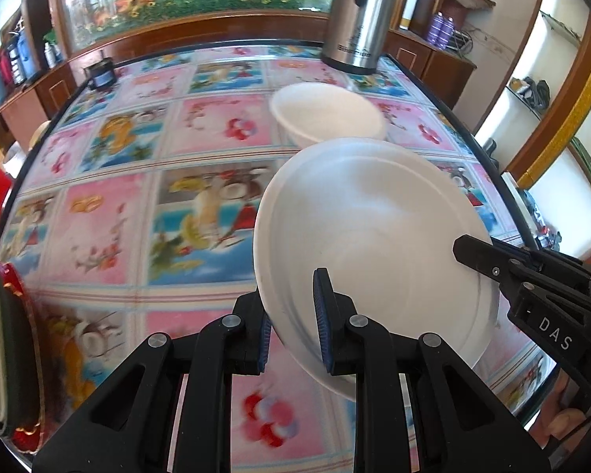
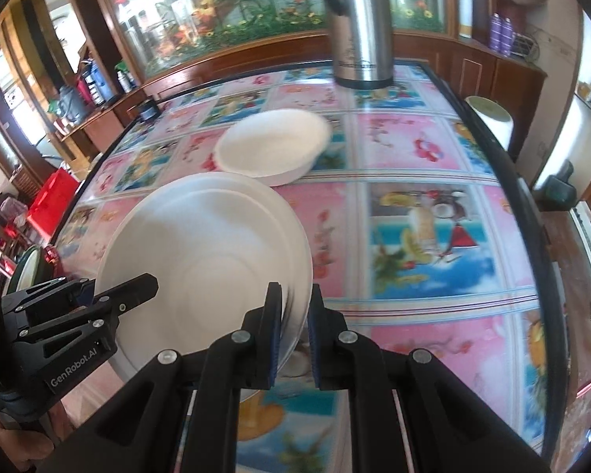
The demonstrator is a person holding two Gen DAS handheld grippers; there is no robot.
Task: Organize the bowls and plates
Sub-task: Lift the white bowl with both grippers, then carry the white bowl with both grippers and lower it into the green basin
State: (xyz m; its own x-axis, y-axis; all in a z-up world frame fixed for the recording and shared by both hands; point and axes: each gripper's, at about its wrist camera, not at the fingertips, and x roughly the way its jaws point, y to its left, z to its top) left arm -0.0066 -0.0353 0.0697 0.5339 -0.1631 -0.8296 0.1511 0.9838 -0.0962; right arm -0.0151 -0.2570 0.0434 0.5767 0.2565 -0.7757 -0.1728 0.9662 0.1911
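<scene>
Left hand-held gripper (image 1: 293, 325): clenched on the near rim of the white plate (image 1: 374, 244), which is tilted above the desk (image 1: 110, 216).
Left wrist view, beyond: white bowl (image 1: 327, 114) resting on the desk past the plate; steel flask (image 1: 356, 19) at the far edge.
Right hand-held gripper (image 2: 295, 335): grasping the same plate (image 2: 209, 260) at its opposite rim.
Right wrist view, beyond: bowl (image 2: 272, 146) just behind the plate, flask (image 2: 360, 23) farther back.

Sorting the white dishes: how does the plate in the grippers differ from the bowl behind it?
The plate is wide and shallow; the bowl is smaller and deeper. The plate is tilted, off the table, pinched by both grippers; the bowl sits ungripped on the table. Both are plain white.
</scene>
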